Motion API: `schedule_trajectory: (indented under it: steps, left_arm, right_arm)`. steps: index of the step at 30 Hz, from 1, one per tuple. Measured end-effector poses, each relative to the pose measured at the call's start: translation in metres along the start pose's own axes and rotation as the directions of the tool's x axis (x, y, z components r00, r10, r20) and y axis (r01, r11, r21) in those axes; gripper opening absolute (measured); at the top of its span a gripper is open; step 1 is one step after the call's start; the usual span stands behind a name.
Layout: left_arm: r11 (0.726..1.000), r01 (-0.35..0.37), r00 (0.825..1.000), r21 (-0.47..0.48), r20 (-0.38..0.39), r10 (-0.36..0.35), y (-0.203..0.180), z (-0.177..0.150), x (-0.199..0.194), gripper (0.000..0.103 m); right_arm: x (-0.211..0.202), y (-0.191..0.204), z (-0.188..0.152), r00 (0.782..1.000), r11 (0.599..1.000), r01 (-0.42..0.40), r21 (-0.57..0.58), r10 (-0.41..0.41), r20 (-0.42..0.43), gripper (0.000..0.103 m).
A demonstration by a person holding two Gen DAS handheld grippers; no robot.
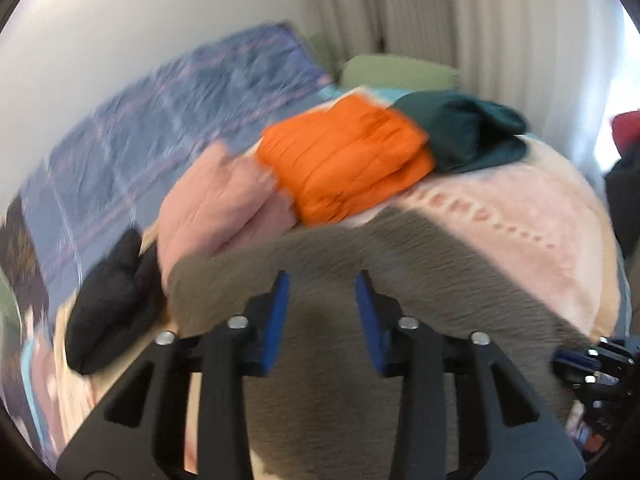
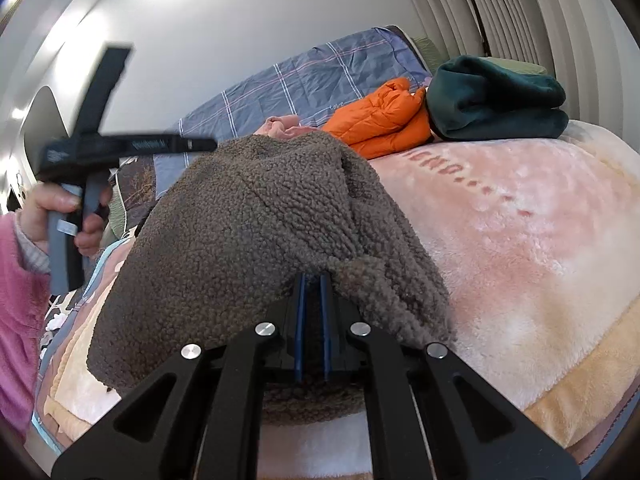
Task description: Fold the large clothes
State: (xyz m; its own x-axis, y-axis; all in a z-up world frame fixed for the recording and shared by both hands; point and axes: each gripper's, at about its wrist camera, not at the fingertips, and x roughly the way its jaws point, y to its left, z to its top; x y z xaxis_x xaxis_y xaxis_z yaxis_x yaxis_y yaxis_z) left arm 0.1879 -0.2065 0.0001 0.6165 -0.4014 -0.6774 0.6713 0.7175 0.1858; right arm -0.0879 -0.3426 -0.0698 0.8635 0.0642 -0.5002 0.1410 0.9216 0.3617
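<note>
On the near part of the bed: one large grey-brown fleece garment of curly sherpa pile [image 2: 256, 236], heaped in a mound, not yet flat or squared, lying on the pink-and-cream plush blanket [image 2: 532, 240] that covers the bed.

Right gripper [image 2: 312, 292]: black frame, blue pads, jaws pinched together on a fold at the garment's near edge; cloth bunches up around the fingertips.

Left gripper [image 1: 322, 284]: same make, jaws apart by a modest gap, nothing pressed between the pads; it hangs over the fleece with pile showing between and beneath the fingers. In the right wrist view the hand [image 2: 60, 212] that carries it, in a pink fleece sleeve [image 2: 20, 300], appears raised at the left, clear of the mound. The left wrist view is blurred.

Farther along the bed, toward the headboard end:
- folded pale pink quilted garment [image 1: 224, 208], touching the mound's far side;
- folded orange padded jacket [image 1: 344, 160], beside it;
- folded dark green fleece [image 1: 468, 132], next in the row;
- small black padded item [image 1: 112, 304], at the bed's left edge;
- blue checked duvet [image 1: 160, 120], behind;
- green pillow [image 1: 396, 72], by the pale curtains [image 1: 460, 12].

Step judged: early in this garment's fold; one edge held, the other not yet. Next move calls for the left gripper to take a matching edge, so both can lift and spread the fleece flat.
</note>
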Motion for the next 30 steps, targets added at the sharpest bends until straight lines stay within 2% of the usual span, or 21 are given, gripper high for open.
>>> schedule_trajectory:
  steps: [2,4,6,7,12,15,17,19,21,22,24,25,26,27,28,30]
  left_arm:
    - [0.998,-0.019,0.998,-0.065,-0.068,0.015,0.022,-0.014,0.032,0.034]
    - [0.995,0.010,0.994,-0.099,-0.110,-0.021,0.028,-0.039,0.071,0.035]
    - [0.980,0.050,0.994,-0.190,-0.082,-0.067,0.037,-0.048,0.080,0.034]
    - [0.978,0.061,0.994,-0.200,-0.076,-0.078,0.039,-0.048,0.079,0.034]
    - [0.992,0.012,0.996,-0.125,-0.090,-0.023,0.030,-0.039,0.070,0.034]
    - [0.993,0.036,0.998,-0.113,-0.048,-0.042,0.037,-0.025,0.051,0.034]
    - [0.988,0.004,1.000,-0.153,-0.015,-0.006,0.057,-0.014,0.039,0.023]
    - [0.976,-0.010,1.000,-0.216,-0.015,0.006,0.081,-0.009,0.035,0.016]
    - [0.963,0.008,0.999,-0.268,-0.045,-0.021,0.097,-0.012,0.047,0.014]
    - [0.959,0.016,0.995,-0.282,-0.094,-0.045,0.101,-0.021,0.067,0.014]
    - [0.969,0.018,0.985,-0.247,-0.159,-0.059,0.092,-0.037,0.101,0.016]
    - [0.977,-0.003,0.987,-0.212,-0.158,-0.031,0.081,-0.049,0.115,0.016]
    - [0.973,-0.027,0.991,-0.227,-0.132,-0.004,0.078,-0.052,0.118,0.016]
    - [0.964,-0.027,0.993,-0.266,-0.118,-0.005,0.079,-0.052,0.118,0.016]
    - [0.964,-0.021,0.992,-0.265,-0.125,-0.013,0.080,-0.051,0.118,0.016]
    - [0.975,-0.018,0.990,-0.222,-0.141,-0.014,0.080,-0.047,0.114,0.016]
  right_arm:
    - [-0.001,0.003,-0.001,1.000,1.000,-0.001,-0.009,0.001,-0.002,0.005]
    - [-0.001,0.006,0.001,1.000,1.000,-0.019,-0.020,0.019,-0.013,0.005]
    - [0.002,0.008,0.002,1.000,0.999,-0.006,-0.034,0.006,-0.016,0.005]
    - [0.002,0.008,0.003,1.000,0.999,-0.009,-0.033,0.009,-0.018,0.005]
    - [0.002,0.004,0.004,0.999,1.000,-0.018,-0.004,0.018,-0.032,0.005]
    - [0.001,0.002,0.004,0.999,1.000,-0.025,0.002,0.025,-0.037,0.005]
    - [0.001,0.002,0.003,0.999,1.000,-0.027,0.004,0.027,-0.040,0.005]
    - [0.002,0.002,0.004,0.999,1.000,-0.024,0.005,0.024,-0.042,0.005]
    - [0.003,0.004,0.004,0.999,1.000,-0.016,-0.004,0.016,-0.039,0.005]
    - [0.003,0.006,0.004,0.999,1.000,-0.013,-0.016,0.012,-0.036,0.005]
    - [0.004,0.009,0.005,1.000,0.999,-0.011,-0.035,0.010,-0.029,0.005]
    - [0.006,0.011,0.006,1.000,0.999,0.000,-0.044,-0.001,-0.026,0.005]
    - [0.007,0.014,0.006,0.999,0.998,0.028,-0.056,-0.029,-0.023,0.005]
    - [0.006,0.017,0.006,0.999,0.996,0.050,-0.067,-0.051,-0.013,0.005]
    - [0.006,0.018,0.005,0.998,0.996,0.056,-0.075,-0.057,-0.009,0.005]
    - [0.005,0.018,0.005,0.998,0.995,0.055,-0.081,-0.056,-0.012,0.005]
